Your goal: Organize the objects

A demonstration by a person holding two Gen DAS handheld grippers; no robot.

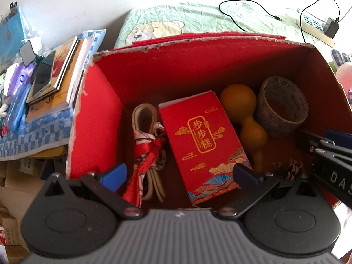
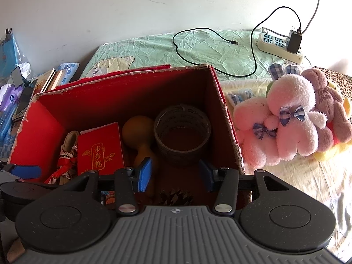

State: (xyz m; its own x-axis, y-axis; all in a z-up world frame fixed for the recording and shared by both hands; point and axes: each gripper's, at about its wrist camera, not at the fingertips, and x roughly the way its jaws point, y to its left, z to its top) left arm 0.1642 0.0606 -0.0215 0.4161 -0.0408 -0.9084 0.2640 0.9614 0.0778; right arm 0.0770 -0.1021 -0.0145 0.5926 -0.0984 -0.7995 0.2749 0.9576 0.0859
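Left gripper (image 1: 179, 173): jaws spread wide, empty, hanging over the near edge of the red box (image 1: 198, 66)
Right gripper (image 2: 175, 173): jaws spread, empty, above the box's right half
Pine cone (image 2: 176, 197): on the box floor, just under and between the right jaws; it seems the nearest thing to grasp
Red packet (image 1: 202, 140): flat, long axis running away from the left jaws
Gourd (image 1: 244, 118): between packet and tape roll (image 1: 282, 107)
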